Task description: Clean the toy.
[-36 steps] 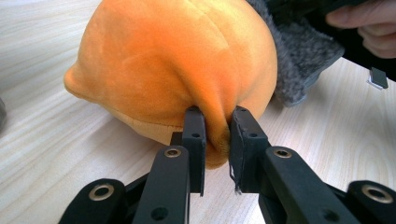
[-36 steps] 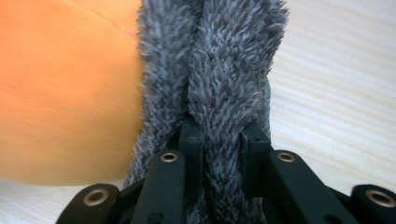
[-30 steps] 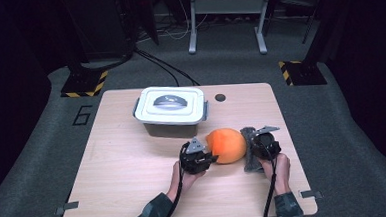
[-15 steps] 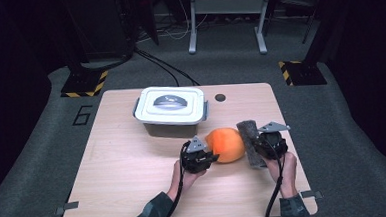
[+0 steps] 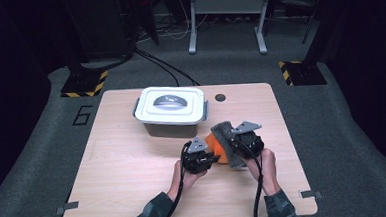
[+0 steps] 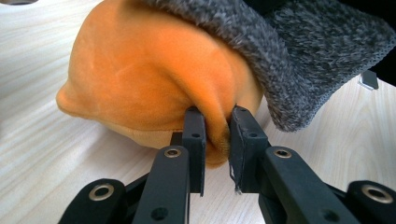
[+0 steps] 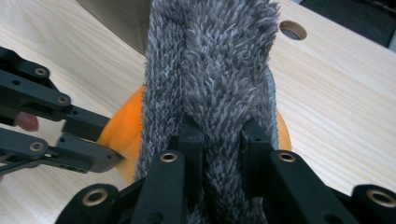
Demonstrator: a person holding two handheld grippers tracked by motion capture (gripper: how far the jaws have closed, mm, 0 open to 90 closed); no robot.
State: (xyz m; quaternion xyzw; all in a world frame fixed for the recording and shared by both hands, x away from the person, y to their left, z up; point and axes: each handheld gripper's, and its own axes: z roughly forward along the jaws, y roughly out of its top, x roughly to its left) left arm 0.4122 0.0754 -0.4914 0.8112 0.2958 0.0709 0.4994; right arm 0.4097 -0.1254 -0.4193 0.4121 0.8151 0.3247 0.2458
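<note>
Pinching orange cloth [image 6: 140,84] in left tongs [image 6: 215,135], grey cloth [image 7: 210,70] in right tongs [image 7: 219,154].

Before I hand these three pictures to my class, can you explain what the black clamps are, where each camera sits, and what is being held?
A person sits at a wooden table holding a hand-operated two-jaw tool in each hand. One camera looks down from above; the other two ride on the tools, looking along their black jaws. The left tool is pinched shut on a fold of an orange plush item. The right tool is shut on a grey fuzzy cloth, draped over the orange item. Behind them stands a white lidded container.
</note>
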